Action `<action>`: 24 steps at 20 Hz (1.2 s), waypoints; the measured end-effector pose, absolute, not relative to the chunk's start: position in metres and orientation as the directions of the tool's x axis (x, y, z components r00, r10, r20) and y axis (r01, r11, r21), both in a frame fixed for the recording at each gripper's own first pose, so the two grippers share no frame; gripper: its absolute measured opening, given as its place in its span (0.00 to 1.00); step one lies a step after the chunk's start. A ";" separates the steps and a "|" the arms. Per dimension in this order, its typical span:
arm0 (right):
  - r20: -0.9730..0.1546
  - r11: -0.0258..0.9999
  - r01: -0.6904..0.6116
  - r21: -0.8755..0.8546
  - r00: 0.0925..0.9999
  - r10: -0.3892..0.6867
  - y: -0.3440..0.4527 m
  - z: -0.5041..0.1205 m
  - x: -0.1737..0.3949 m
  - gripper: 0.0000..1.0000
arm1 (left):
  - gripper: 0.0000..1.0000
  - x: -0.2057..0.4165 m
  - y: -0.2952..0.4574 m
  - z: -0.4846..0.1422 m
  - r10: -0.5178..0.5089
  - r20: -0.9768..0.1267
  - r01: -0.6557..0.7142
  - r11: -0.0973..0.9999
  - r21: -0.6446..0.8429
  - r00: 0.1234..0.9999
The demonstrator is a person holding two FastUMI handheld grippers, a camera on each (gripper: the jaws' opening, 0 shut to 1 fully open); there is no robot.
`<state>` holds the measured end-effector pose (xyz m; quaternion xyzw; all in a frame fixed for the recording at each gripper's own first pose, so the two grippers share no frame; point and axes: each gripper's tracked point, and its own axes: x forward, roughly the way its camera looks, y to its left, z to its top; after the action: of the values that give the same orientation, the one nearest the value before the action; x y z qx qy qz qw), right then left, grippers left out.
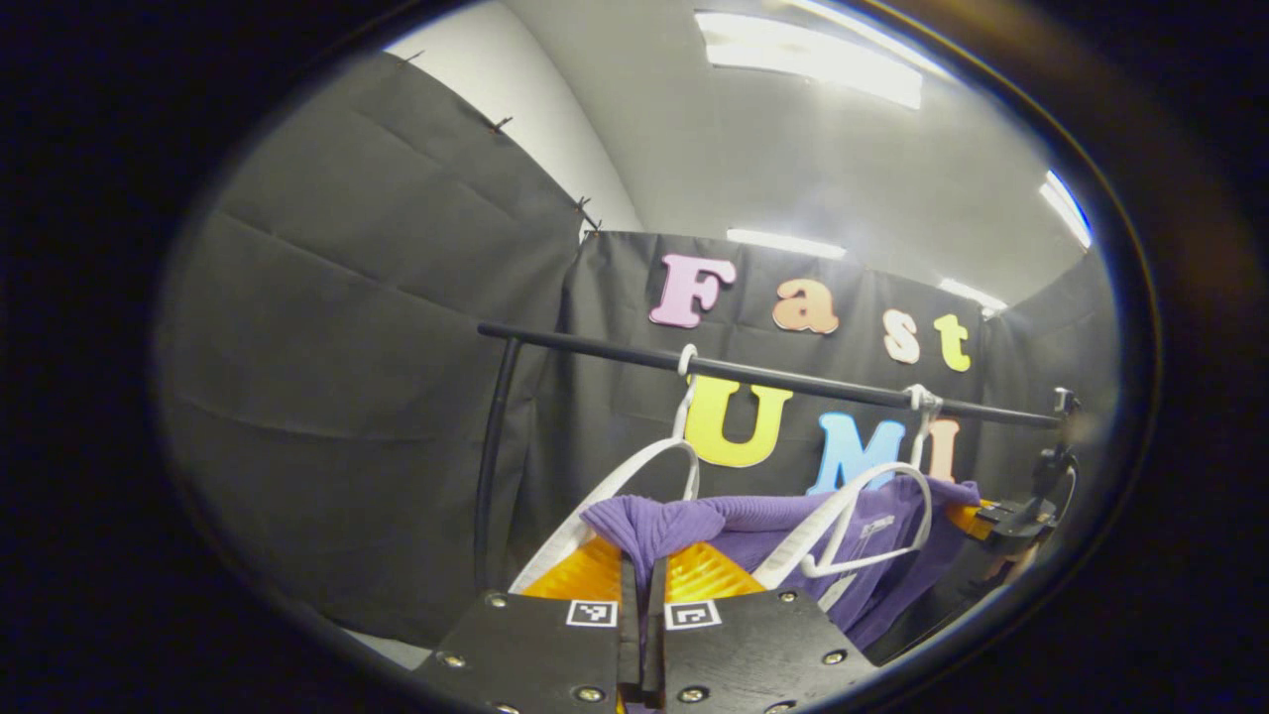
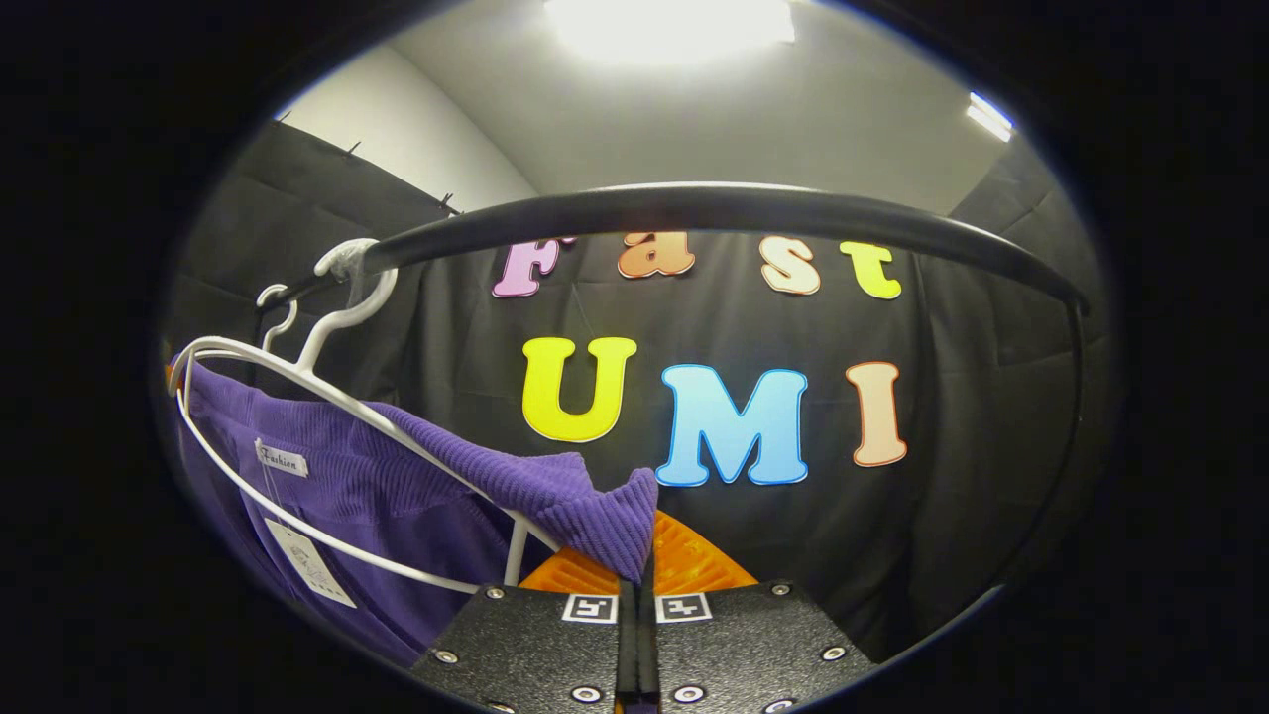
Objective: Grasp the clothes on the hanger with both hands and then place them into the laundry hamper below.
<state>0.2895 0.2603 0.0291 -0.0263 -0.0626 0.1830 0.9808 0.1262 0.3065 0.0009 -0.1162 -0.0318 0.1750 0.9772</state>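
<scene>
Both grippers, left [image 1: 642, 580] & right [image 2: 636, 555], pinch purple ribbed garment [image 2: 397, 486] corners w/ fingers closed. Lift evenly off white hangers [image 2: 327, 397] below black rail [image 2: 694, 210], w/o snagging.

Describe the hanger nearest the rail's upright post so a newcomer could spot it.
Find the black rail crossing the booth wall. Two white hangers hook over it; this hanger is the one closer to the upright post. The purple garment lies below it, whereas the other hanger lies against the fabric.
</scene>
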 end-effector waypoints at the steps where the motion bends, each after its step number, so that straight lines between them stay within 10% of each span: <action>1: 0.112 0.932 -0.354 -0.082 0.925 0.362 0.259 0.028 0.290 0.00 | 0.02 0.127 0.305 -0.003 0.347 0.015 -0.333 0.911 -0.245 0.938; 24: -0.021 0.941 -0.338 -0.011 0.941 0.338 0.185 -0.039 0.333 0.00 | 0.07 0.169 0.191 -0.085 0.346 -0.139 -0.370 0.902 -0.223 0.928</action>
<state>0.3335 0.1850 -0.0389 -0.0071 0.0093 0.1717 0.9851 0.1692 0.1912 -0.0847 -0.1237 0.0478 0.1837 0.9740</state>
